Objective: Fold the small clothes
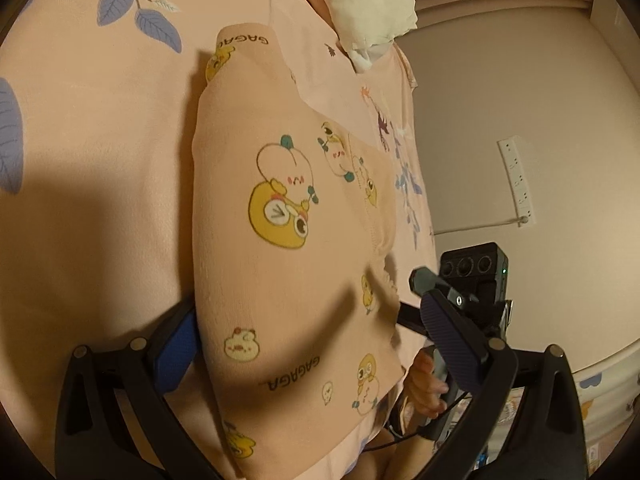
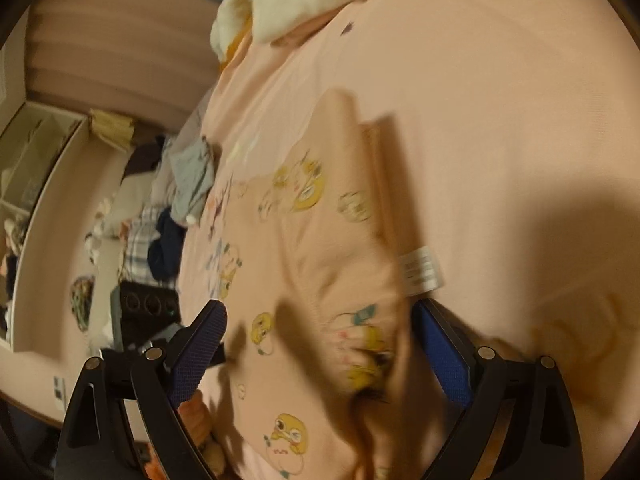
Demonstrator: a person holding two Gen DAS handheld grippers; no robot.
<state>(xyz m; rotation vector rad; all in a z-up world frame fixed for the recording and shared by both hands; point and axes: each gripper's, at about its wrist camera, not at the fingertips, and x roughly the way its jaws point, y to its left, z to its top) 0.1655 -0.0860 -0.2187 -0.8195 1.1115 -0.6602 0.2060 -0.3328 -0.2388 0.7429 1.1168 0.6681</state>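
bare bedsheet left of garment.

On my left wrist feed I can read "GAGAGA" printed twice on the peach cartoon-print garment: once near its far end, partly cut off at the fold, and once nearer my camera, with a line under the letters. On my right wrist feed a white sewn-in label sticks out from the garment's edge, but its print is too blurred to read.
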